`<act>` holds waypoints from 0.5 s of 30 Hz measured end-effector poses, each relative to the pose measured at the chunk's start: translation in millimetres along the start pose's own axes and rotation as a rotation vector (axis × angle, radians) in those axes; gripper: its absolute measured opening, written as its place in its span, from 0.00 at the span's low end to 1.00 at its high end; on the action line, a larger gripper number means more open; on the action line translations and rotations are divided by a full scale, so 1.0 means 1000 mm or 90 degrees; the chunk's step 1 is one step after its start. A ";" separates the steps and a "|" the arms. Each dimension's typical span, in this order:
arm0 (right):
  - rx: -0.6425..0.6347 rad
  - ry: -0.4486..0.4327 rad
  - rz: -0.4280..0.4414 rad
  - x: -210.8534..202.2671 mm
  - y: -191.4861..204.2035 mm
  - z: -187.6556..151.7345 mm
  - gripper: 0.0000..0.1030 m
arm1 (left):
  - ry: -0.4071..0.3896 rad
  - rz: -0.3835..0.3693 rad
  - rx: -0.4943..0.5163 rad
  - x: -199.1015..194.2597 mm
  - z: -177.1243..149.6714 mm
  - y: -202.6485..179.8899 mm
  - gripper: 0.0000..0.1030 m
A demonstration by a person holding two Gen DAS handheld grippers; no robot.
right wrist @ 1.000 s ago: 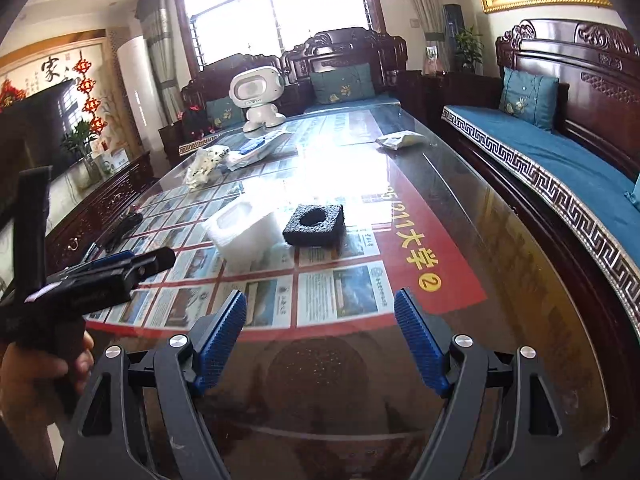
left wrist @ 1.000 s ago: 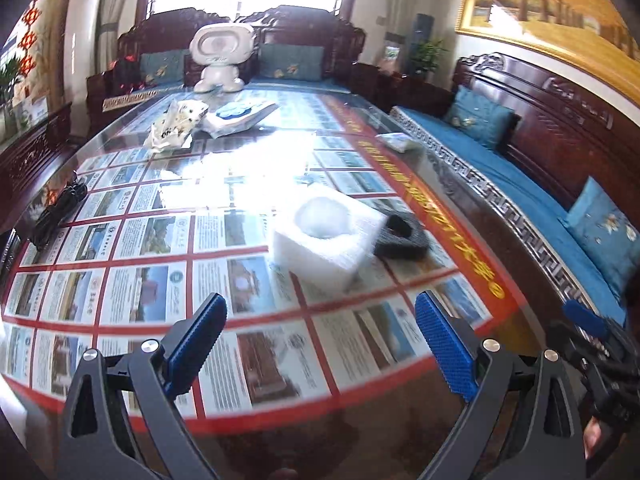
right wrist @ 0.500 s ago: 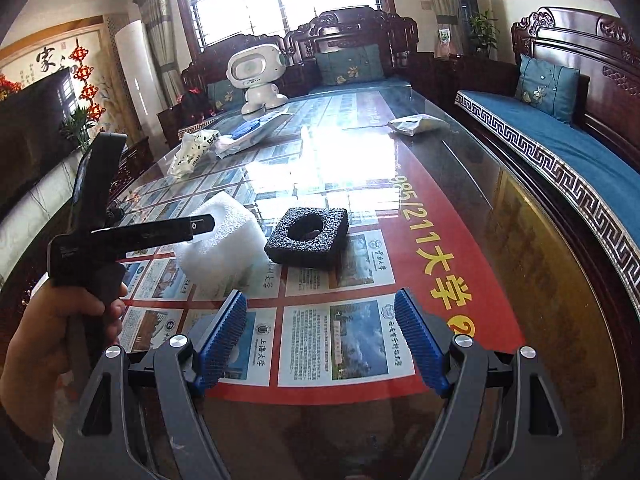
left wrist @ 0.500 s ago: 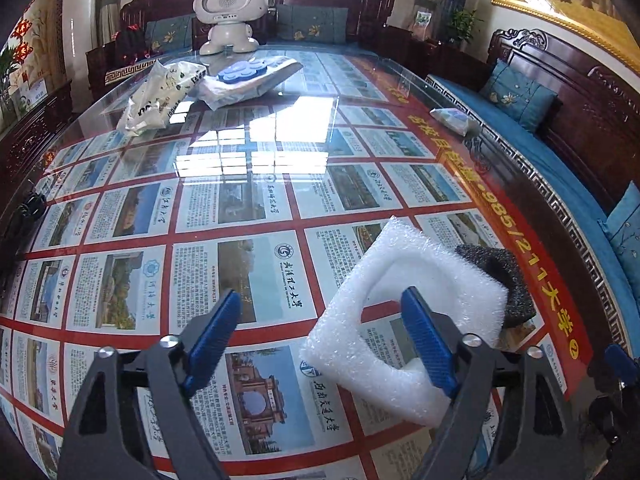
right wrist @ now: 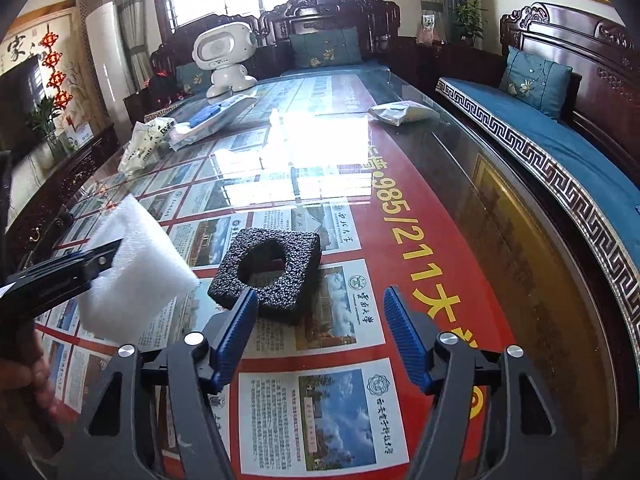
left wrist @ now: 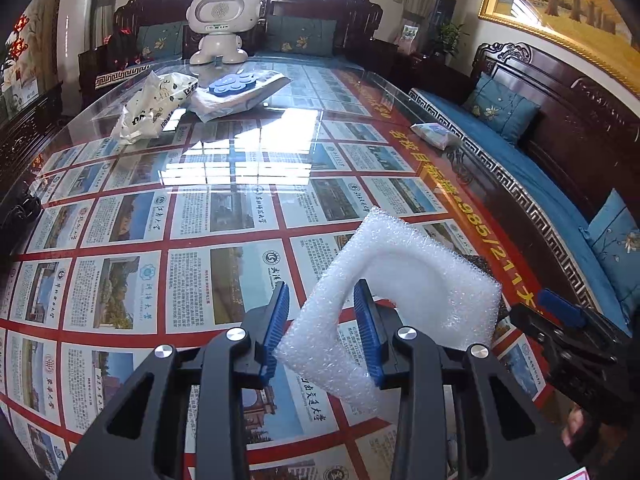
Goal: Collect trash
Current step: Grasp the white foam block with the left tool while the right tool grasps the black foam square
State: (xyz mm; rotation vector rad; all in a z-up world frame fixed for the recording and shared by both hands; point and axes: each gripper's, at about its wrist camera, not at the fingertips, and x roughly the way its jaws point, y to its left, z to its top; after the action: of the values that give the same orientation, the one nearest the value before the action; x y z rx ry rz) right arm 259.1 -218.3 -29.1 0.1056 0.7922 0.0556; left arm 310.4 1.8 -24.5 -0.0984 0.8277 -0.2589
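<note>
From the left wrist view, the left gripper (left wrist: 322, 330) has its fingers pinched on a corner of the white foam piece (left wrist: 404, 292), which juts up and right beyond the fingertips, seemingly lifted off the table (left wrist: 200, 216). So the first pickup looks underway.

The right wrist view shows what that one nearly hides: the black foam block (right wrist: 268, 274) lying just ahead of the right gripper (right wrist: 316, 332), fingers spread, left fingertip at its near edge. Next, I'd guess, close around it.

Left gripper (left wrist: 322, 330) clamped, right gripper (right wrist: 316, 336) agape
</note>
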 end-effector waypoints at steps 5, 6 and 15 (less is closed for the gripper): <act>-0.002 0.022 -0.017 0.023 0.006 0.011 0.51 | -0.003 -0.006 0.010 -0.011 -0.005 0.001 0.34; 0.000 0.026 -0.021 0.027 0.006 0.013 0.51 | -0.003 -0.005 0.010 -0.011 -0.006 0.002 0.34; -0.024 0.065 -0.031 0.053 0.016 0.020 0.20 | 0.003 -0.005 0.016 -0.011 -0.010 0.003 0.34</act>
State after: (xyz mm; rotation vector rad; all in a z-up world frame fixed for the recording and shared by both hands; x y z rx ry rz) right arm 310.5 -199.4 -50.8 0.0483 0.8951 0.0299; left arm 296.6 7.3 -23.7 -0.0770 0.8280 -0.2766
